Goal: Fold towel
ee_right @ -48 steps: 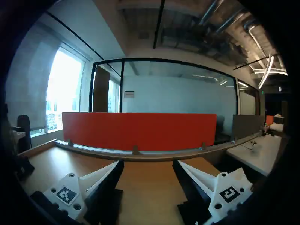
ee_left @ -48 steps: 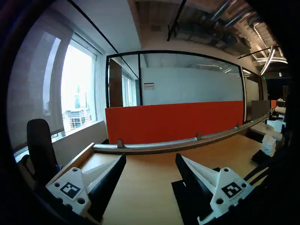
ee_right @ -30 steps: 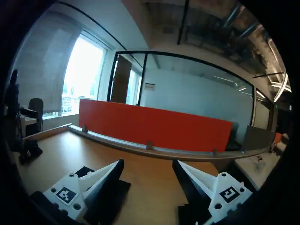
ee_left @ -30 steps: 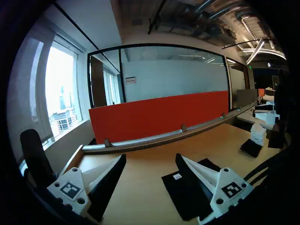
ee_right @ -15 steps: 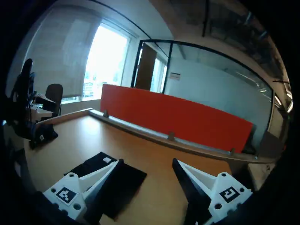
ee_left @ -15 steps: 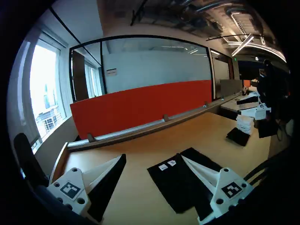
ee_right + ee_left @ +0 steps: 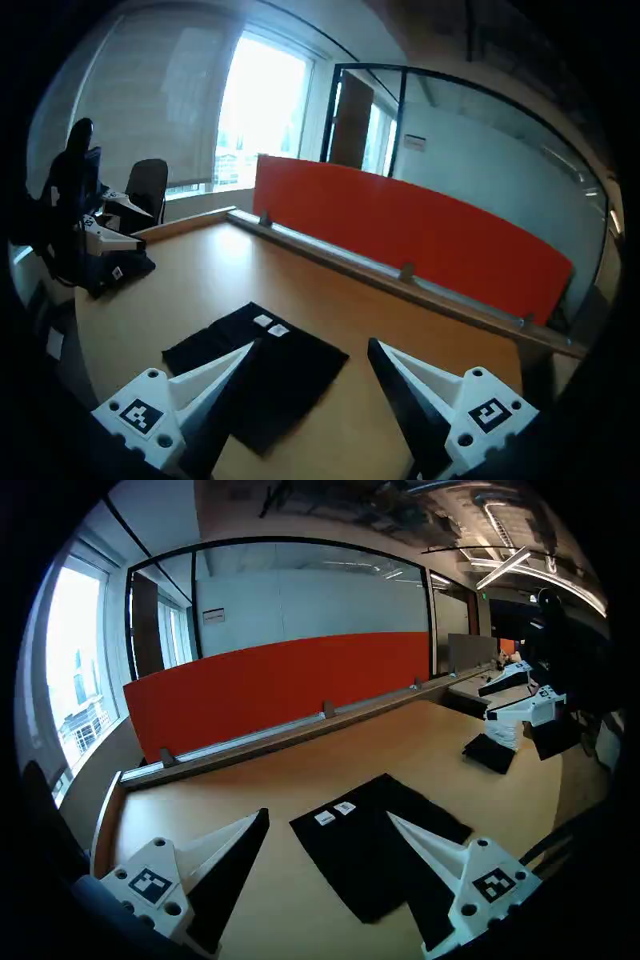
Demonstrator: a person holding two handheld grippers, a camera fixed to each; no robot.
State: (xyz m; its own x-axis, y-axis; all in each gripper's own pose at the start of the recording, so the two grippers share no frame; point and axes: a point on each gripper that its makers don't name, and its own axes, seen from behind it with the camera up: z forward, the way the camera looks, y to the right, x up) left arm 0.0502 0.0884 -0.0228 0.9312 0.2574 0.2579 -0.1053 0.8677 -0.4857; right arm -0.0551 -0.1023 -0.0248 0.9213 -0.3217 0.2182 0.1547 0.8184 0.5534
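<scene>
Left gripper view: my left tongs (image 7: 326, 819) stand wide, with nothing between the fingers. Beyond and partly under the right finger, the black towel (image 7: 376, 852) lies spread flat on the wooden desk (image 7: 264, 800). Two small white labels (image 7: 334, 812) sit at its near-left edge. I cannot tell whether the finger touches the cloth. An orange partition (image 7: 272, 684) runs along the far edge of the desk, with a glass wall above it. At the far right of the desk lies a small folded dark cloth (image 7: 488, 754), well apart from the towel.

Right gripper view: my right tongs (image 7: 314, 344) are also wide and hold nothing. The towel (image 7: 276, 380) lies flat on the desk (image 7: 240, 272), low and left of centre. The left finger crosses over it and the right finger is off to its side. The white labels (image 7: 270, 325) are at its far edge here. The partition (image 7: 416, 232) slants across behind. A bright window (image 7: 264, 120) and an office chair (image 7: 150, 186) stand at the left.
</scene>
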